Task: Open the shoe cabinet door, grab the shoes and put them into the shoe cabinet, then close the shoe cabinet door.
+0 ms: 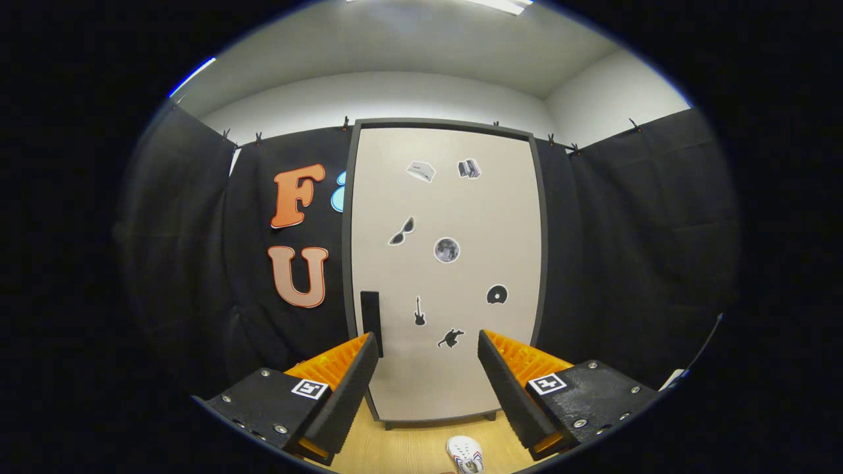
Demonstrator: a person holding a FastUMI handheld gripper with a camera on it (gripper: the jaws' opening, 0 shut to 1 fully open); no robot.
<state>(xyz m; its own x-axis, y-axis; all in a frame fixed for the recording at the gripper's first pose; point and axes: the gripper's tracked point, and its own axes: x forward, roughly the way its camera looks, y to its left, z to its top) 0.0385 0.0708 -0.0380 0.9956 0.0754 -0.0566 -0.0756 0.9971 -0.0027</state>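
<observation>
Nearest to you, your gripper (428,355) has its two ridged fingers (349,388) spread wide apart, with nothing held between them. Each finger mount carries a small square black-and-white marker tag (310,388) on top.

Low in the gap between the fingers, a little toward the right one, lies a white shoe with dark markings (465,454) on the light wooden floor (402,444); only part of it is in view. It sits below your fingertips, not touching either finger.

Just ahead of the fingers, beyond the shoe, stands the tall beige shoe cabinet with a dark grey frame (446,263), resting on short dark feet on the floor. Its door is shut and faces you squarely. A dark, upright rectangular handle (371,315) sits near the door's left edge, right above your left fingertip. Several small black-and-grey stickers (446,250) are scattered over the door panel.

Behind and on both sides of the cabinet hangs the black cloth wall (632,230), clipped along its top edge. Above it you see the white room wall (408,99) and ceiling with a bright light strip (504,5).
</observation>
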